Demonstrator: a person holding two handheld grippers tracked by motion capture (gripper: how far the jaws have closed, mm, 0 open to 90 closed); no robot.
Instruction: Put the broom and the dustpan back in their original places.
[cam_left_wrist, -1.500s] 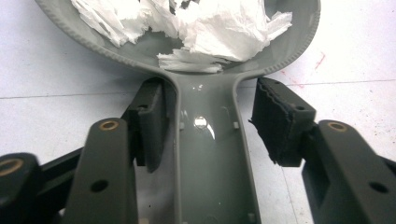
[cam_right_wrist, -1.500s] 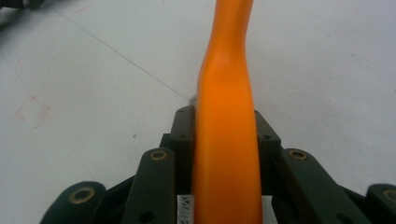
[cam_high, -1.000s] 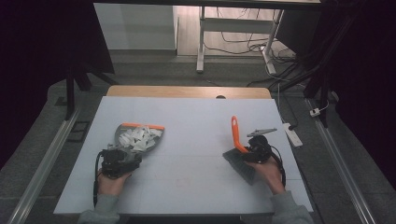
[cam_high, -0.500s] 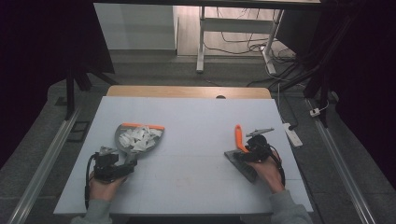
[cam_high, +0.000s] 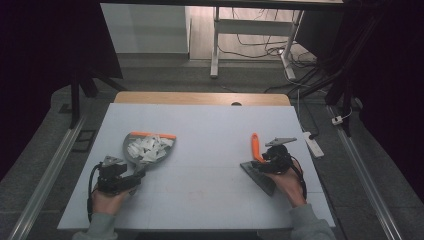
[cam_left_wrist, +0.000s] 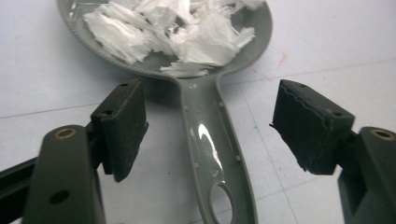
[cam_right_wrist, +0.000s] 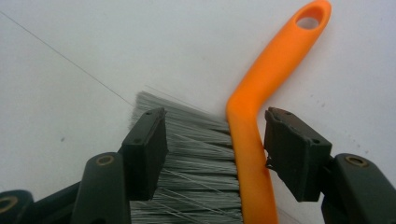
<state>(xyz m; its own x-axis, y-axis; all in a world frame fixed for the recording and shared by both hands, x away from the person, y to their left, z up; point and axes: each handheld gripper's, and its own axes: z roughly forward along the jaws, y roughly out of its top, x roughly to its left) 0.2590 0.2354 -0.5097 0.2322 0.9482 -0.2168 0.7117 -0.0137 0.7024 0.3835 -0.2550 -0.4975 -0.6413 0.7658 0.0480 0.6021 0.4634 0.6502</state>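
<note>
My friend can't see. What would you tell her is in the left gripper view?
A grey dustpan lies on a white table, its scoop piled with torn white paper scraps. Its shiny handle runs toward the camera between the left gripper's two black fingers, which stand open on either side without touching it.

Count on the table: 1 dustpan, 1 brush, 1 pile of paper scraps, 2 grippers, 2 hands.

One grey dustpan (cam_high: 145, 150) with one orange edge strip; one heap of white paper scraps (cam_high: 148, 148) in it, pieces too many and too overlapped to count. One brush (cam_high: 257, 160): one orange handle, one block of grey bristles. Two handheld grippers, left gripper (cam_high: 131, 176) and right gripper (cam_high: 256, 164), two black jaws each, four in all. One table (cam_high: 210, 130).
</note>
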